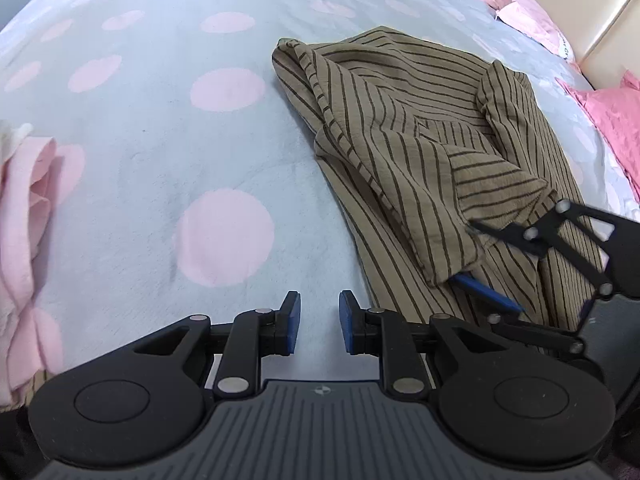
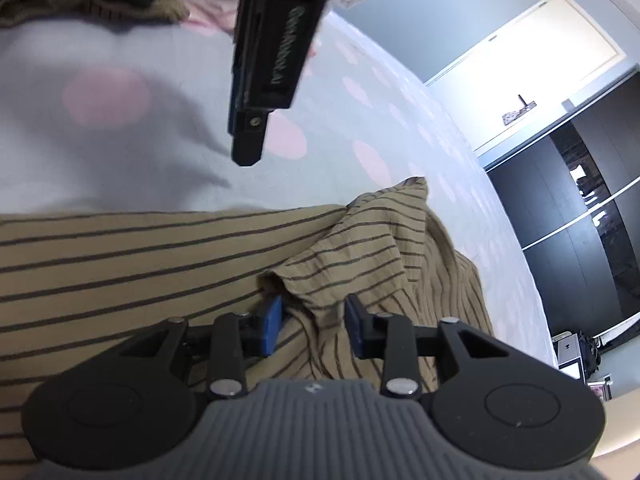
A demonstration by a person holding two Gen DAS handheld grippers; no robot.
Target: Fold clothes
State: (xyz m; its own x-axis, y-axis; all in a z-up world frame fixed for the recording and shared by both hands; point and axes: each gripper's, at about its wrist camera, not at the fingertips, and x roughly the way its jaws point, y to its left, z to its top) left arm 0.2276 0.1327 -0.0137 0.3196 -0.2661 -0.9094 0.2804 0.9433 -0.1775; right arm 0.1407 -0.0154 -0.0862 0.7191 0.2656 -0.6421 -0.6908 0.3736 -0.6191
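Note:
A tan shirt with dark stripes (image 1: 408, 136) lies partly folded on the bed; it also fills the lower half of the right wrist view (image 2: 140, 260). My left gripper (image 1: 319, 322) is open and empty, over bare bedspread just left of the shirt's near edge. My right gripper (image 2: 312, 320) is open, its blue pads on either side of a raised fold of the shirt's cuff edge (image 2: 304, 292). In the left wrist view the right gripper (image 1: 480, 256) shows at the right, one finger under the cuff and one on top. The left gripper's body (image 2: 272, 60) hangs above in the right wrist view.
The bed has a pale blue spread with pink dots (image 1: 224, 92). A pink garment (image 1: 28, 208) lies at the left edge. Pink pillows (image 1: 612, 120) and a cream headboard (image 1: 592, 20) lie at the far right. A dark wardrobe (image 2: 568, 216) stands beyond the bed.

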